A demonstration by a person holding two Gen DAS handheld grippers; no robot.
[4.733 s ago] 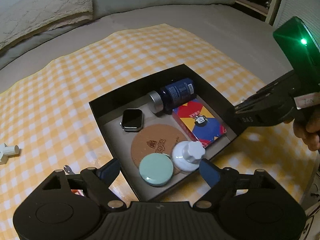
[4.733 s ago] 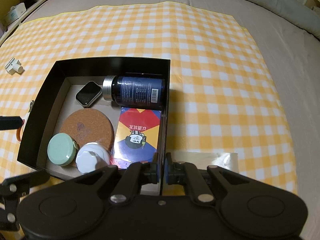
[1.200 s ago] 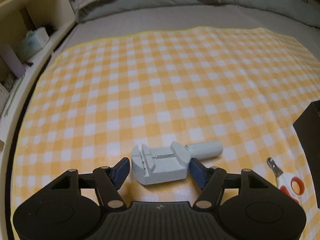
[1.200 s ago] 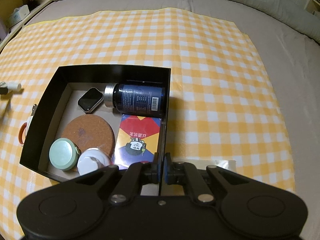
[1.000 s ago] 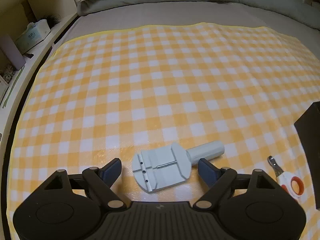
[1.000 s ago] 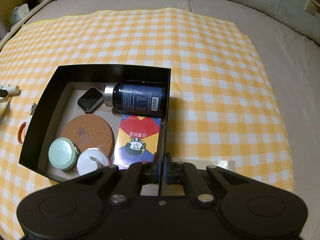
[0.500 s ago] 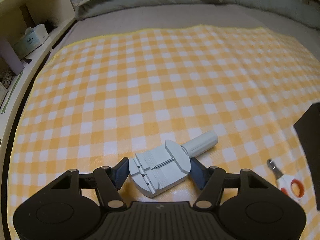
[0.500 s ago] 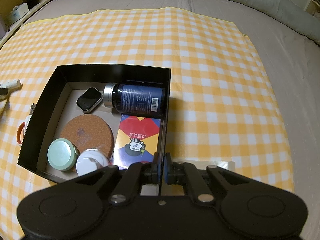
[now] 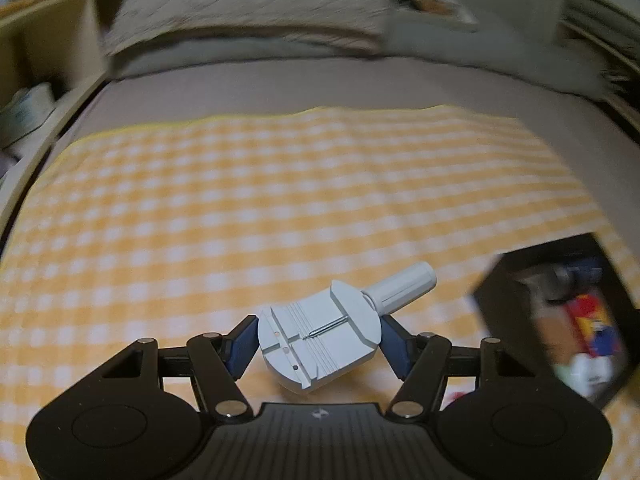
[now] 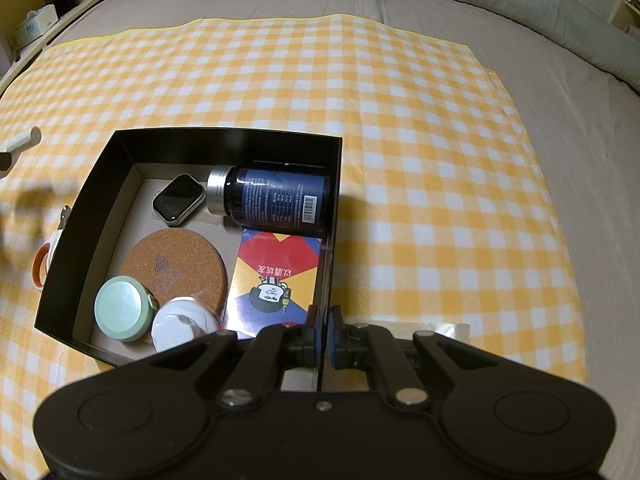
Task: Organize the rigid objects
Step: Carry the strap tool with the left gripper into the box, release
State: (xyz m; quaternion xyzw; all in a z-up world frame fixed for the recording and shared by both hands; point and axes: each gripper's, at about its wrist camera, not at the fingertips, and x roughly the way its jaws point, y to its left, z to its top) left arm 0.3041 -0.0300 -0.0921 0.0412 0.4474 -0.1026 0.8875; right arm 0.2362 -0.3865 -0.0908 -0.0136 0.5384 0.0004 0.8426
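My left gripper (image 9: 318, 340) is shut on a grey watch-band link tool (image 9: 320, 340) with a round handle (image 9: 402, 289), held above the yellow checked cloth. The black box (image 9: 496, 304) shows blurred at the right of the left wrist view. My right gripper (image 10: 325, 338) is shut on the box's right wall (image 10: 332, 220). Inside the box lie a smartwatch (image 10: 179, 199), a dark blue bottle (image 10: 276, 201), a cork coaster (image 10: 174, 266), a card box (image 10: 276, 280), a mint tin (image 10: 122, 308) and a white lid (image 10: 184, 326).
An orange-and-white nail clipper (image 10: 50, 248) lies on the cloth just left of the box. The tool's handle (image 10: 22, 140) shows at the far left of the right wrist view. Pillows and a quilt (image 9: 280, 12) lie beyond the cloth. Shelves (image 9: 36, 64) stand at left.
My left gripper closed on the grey tool and lifted it, swinging right so the box came into view. My right gripper kept its grip on the box wall.
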